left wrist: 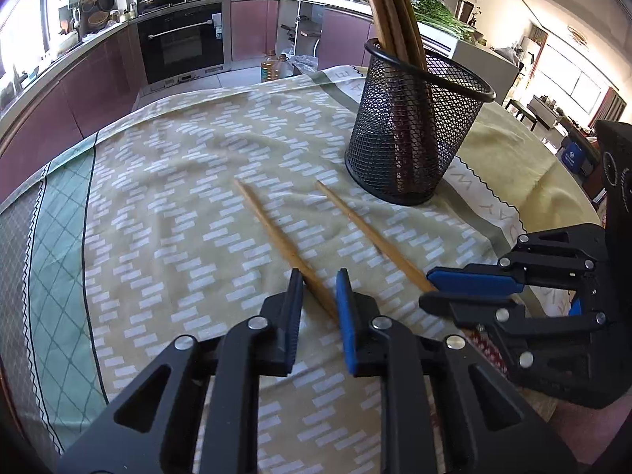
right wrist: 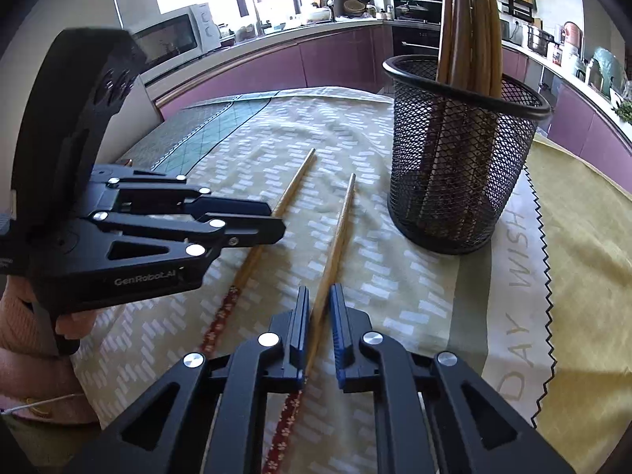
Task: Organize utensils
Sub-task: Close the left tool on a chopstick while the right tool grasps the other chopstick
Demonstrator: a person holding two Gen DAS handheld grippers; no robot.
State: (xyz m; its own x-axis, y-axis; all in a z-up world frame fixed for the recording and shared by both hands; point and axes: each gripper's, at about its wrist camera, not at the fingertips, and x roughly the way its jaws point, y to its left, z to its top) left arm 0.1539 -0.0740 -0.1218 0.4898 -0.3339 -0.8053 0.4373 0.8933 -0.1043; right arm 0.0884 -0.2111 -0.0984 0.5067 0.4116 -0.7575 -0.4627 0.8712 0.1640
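Note:
Two wooden chopsticks lie on the patterned tablecloth. The left chopstick runs between the fingers of my left gripper, whose jaws stand apart around it. The right chopstick runs between the fingers of my right gripper, also narrowly open around it. The right gripper shows in the left wrist view, the left gripper in the right wrist view. A black mesh holder with several wooden chopsticks stands upright beyond them.
The tablecloth covers a round table; its edge drops off at left and far side. Kitchen cabinets and an oven stand beyond. A person's hand holds the left gripper.

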